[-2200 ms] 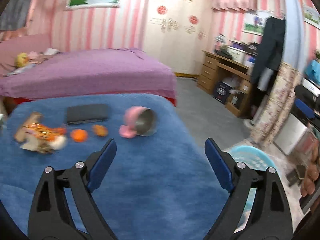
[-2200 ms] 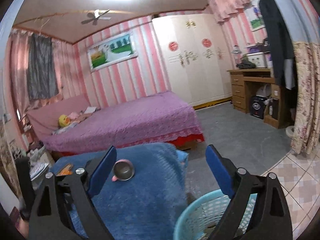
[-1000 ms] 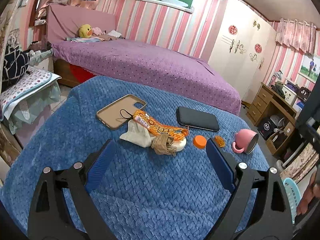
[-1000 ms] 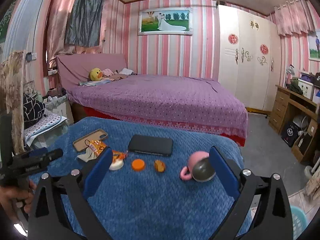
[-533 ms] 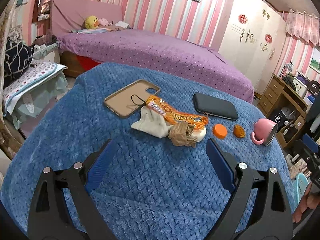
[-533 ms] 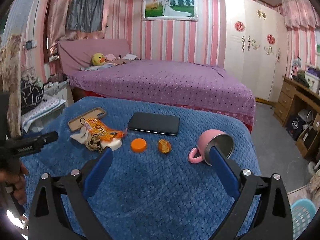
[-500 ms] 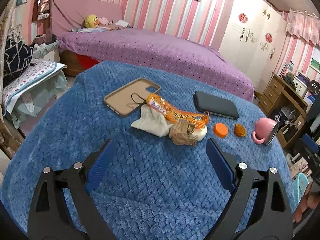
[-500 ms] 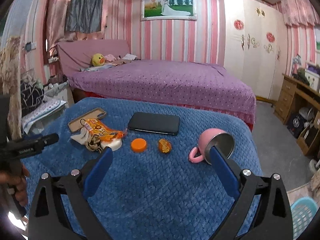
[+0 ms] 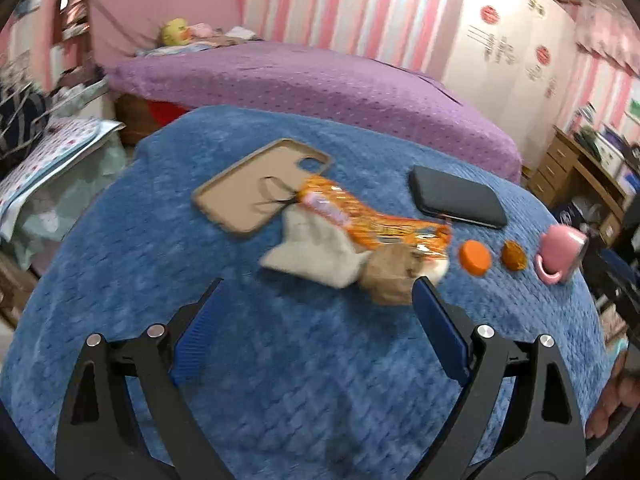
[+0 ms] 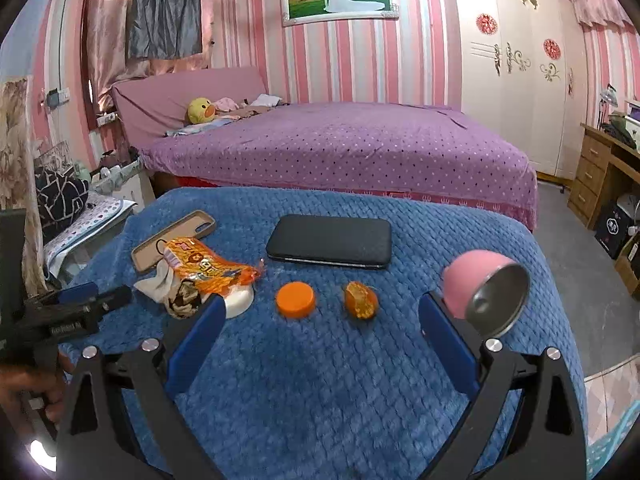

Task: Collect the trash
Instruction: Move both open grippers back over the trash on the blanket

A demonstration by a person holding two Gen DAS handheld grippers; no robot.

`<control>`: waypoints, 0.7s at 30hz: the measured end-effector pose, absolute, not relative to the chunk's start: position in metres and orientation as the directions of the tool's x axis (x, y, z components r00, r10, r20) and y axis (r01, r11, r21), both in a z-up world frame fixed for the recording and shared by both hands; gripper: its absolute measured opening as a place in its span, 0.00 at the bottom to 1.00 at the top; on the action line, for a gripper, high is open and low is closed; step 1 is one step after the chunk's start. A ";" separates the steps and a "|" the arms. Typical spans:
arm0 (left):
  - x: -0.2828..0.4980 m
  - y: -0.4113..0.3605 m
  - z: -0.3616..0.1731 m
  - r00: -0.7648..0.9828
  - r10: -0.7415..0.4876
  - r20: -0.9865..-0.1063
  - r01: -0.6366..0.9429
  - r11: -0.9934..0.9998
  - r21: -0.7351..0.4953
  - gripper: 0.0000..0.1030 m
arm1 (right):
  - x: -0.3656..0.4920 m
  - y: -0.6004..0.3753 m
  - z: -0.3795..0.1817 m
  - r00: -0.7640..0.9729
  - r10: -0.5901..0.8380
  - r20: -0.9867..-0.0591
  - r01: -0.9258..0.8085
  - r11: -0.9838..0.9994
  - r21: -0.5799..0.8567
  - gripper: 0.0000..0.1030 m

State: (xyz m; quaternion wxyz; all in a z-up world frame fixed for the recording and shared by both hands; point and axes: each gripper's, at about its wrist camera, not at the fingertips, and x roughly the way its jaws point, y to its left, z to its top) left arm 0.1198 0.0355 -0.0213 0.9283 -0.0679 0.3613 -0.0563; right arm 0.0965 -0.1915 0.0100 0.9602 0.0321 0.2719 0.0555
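Both tongs gaping wide and empty, left tongs [image 9: 316, 308] are approaching the orange snack wrapper [image 9: 376, 220] beside the phone case [image 9: 260, 184]; next: straddle, close.

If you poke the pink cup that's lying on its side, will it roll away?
Probably a little. The pink cup lies on its side on the blue blanket, so its round wall could roll. Its handle would likely stop it soon, and the bumpy, soft blanket should slow it too. It sits near the blanket's edge, so push gently.
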 end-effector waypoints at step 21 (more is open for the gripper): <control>0.146 -0.018 -0.032 0.691 -0.202 -0.694 0.190 0.977 -0.096 0.45 | 0.117 -0.187 0.004 0.830 0.130 -0.542 -0.096 0.991 0.091 0.92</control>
